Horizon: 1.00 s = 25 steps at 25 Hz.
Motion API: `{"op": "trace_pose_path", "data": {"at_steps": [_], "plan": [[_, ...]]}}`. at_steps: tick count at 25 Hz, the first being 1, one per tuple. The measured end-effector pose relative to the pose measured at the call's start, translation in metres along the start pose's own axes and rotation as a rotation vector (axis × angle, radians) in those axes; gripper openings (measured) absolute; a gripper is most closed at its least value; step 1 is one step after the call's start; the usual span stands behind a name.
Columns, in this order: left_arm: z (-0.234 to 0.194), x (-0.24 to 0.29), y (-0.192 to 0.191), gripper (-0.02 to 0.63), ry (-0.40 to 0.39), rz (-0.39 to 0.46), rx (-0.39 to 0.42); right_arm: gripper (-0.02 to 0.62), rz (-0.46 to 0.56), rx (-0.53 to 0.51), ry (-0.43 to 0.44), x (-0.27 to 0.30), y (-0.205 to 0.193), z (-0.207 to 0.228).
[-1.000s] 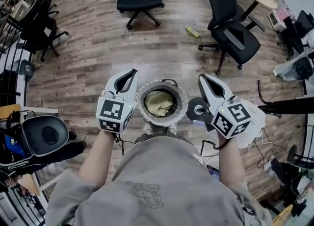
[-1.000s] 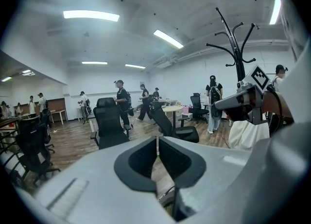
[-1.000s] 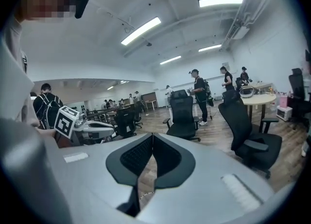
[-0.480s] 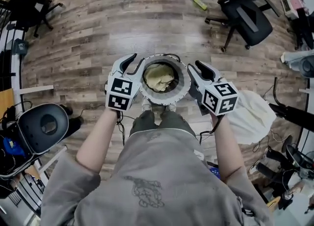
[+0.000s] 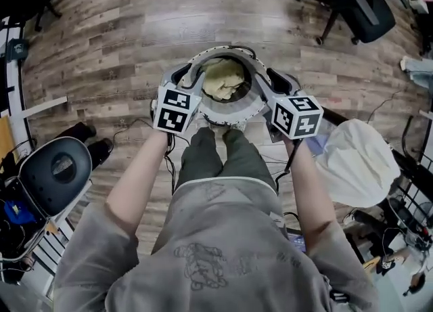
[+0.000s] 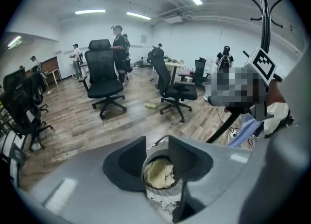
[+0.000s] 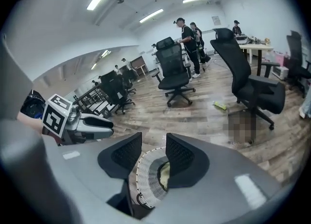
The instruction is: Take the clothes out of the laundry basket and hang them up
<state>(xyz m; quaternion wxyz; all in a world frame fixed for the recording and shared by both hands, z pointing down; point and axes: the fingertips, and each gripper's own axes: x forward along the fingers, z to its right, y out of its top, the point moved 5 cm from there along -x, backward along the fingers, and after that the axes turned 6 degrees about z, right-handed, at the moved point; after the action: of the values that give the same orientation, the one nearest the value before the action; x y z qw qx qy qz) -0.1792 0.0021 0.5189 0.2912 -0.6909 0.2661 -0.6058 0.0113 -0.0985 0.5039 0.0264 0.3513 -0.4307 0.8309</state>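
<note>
**Basket flanked by both grippers; garment not yet grasped**

The laundry basket is seen standing upright on the wooden floor, just ahead of the person's feet, with its round mouth facing up. A crumpled pale-yellow garment is bunched inside it; no long axis can be made out in the heap.

The left gripper is held at the basket's left rim and the right gripper at its right rim, so the garment lies between them and below both.

In the left gripper view, the fingers are spread with nothing pressed between them, and the garment is framed straight down their gap. The right gripper's fingers have just been opening; only the basket's white wall and a sliver of cloth are seen beyond their gap, and nothing is clamped.

Both hands are judged about equally near, but the left is better lined up over the mouth; a reach down and inward would be needed for the garment.
</note>
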Motion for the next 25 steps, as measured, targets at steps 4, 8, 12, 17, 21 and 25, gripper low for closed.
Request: {"op": "trace_pose_path", "data": {"at_steps": [4, 8, 12, 17, 21, 25], "plan": [[0.0, 0.042, -0.027, 0.141, -0.025, -0.069, -0.035, 0.178, -0.075, 0.032, -0.011, 0.035, -0.027, 0.026], [-0.002, 0.081, -0.062, 0.147, -0.042, -0.14, -0.074, 0.18, -0.145, 0.095, -0.038, 0.068, -0.058, 0.05], [0.003, 0.117, -0.109, 0.155, -0.067, -0.213, -0.089, 0.184, -0.214, 0.089, -0.058, 0.099, -0.102, 0.067], [0.0, 0.164, -0.17, 0.163, -0.068, -0.259, -0.148, 0.189, -0.329, 0.013, -0.036, 0.143, -0.161, 0.082], [-0.004, 0.202, -0.209, 0.163, -0.094, -0.302, -0.18, 0.19, -0.415, -0.026, -0.022, 0.179, -0.202, 0.102], [0.0, 0.239, -0.243, 0.163, -0.136, -0.355, -0.213, 0.192, -0.463, -0.024, -0.022, 0.209, -0.244, 0.119]]}}
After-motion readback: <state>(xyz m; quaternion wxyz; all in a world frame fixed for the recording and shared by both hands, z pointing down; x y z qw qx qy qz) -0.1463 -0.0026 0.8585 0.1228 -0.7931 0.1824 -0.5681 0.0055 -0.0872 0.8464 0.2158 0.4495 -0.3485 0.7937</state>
